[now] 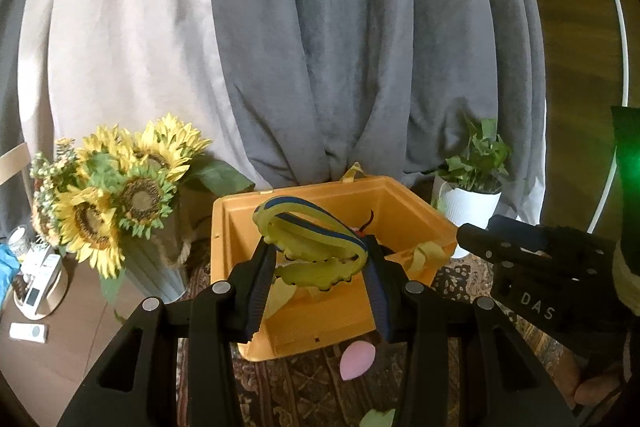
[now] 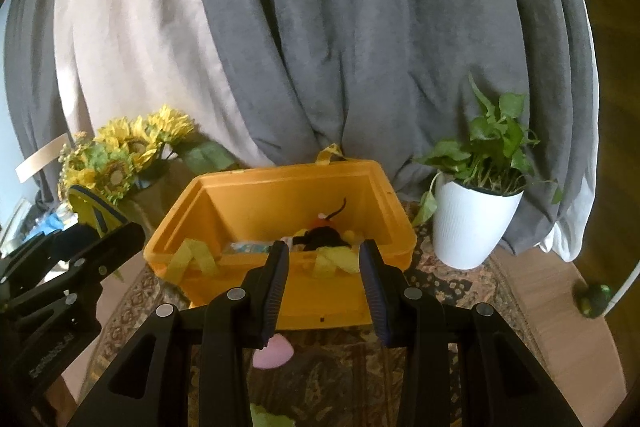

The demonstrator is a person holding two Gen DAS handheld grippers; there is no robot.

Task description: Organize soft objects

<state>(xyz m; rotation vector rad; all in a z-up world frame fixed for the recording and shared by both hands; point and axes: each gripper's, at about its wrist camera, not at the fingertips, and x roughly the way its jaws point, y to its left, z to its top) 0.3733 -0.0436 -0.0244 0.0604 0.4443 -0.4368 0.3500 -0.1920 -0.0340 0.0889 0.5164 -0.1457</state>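
Your left tongs [image 1: 320, 255] pinch a yellow-green toy with blue stripes [image 1: 310, 239], held above the open orange bin [image 1: 416, 205] at 12 o'clock. Your right tongs [image 2: 324, 259] stand spread and empty before that bin, where a black plush [image 2: 320, 237] lies inside; a pink piece [image 2: 274, 349] rests on the rug [image 2: 448, 283] at 6 o'clock.

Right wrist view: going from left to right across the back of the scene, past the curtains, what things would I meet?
Sunflowers → yellow bin with soft toys inside → potted plant in a white pot → a small green object on the floor at the far right, too blurred to name.
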